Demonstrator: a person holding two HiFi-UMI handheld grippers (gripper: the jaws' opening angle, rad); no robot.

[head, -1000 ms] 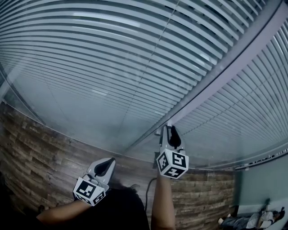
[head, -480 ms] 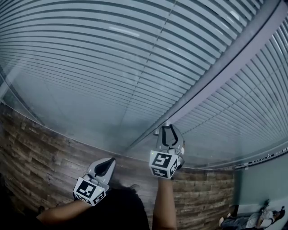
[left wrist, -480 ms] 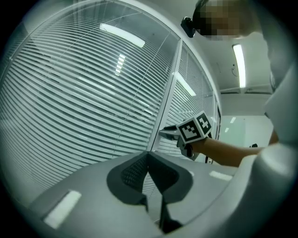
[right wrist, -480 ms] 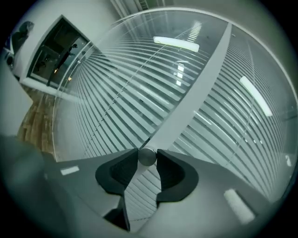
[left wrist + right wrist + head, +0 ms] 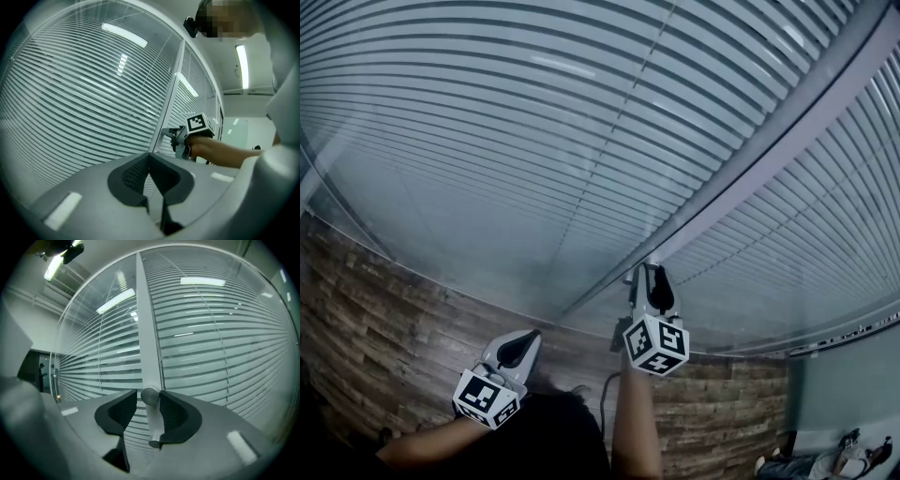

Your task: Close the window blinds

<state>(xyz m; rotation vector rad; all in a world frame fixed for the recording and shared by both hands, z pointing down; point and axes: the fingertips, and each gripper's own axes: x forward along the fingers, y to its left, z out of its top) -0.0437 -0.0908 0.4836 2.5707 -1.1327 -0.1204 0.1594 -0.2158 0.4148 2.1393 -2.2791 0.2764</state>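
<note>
The right gripper (image 5: 651, 269) is held up against the pale window post (image 5: 750, 178) that runs between two panes of glass, with slatted blinds (image 5: 534, 141) behind them. A round blind knob (image 5: 150, 395) on a short stem juts from that post and stands between the right gripper's jaws, which have just been opening and sit spread on either side of it. The left gripper (image 5: 528, 337) hangs lower and to the left, apart from the glass, its jaws together on nothing.

Dim, bluish light. Ceiling lamps (image 5: 243, 65) glare on the glass (image 5: 93, 93). Fisheye bending at edges; near foreground blurred.
</note>
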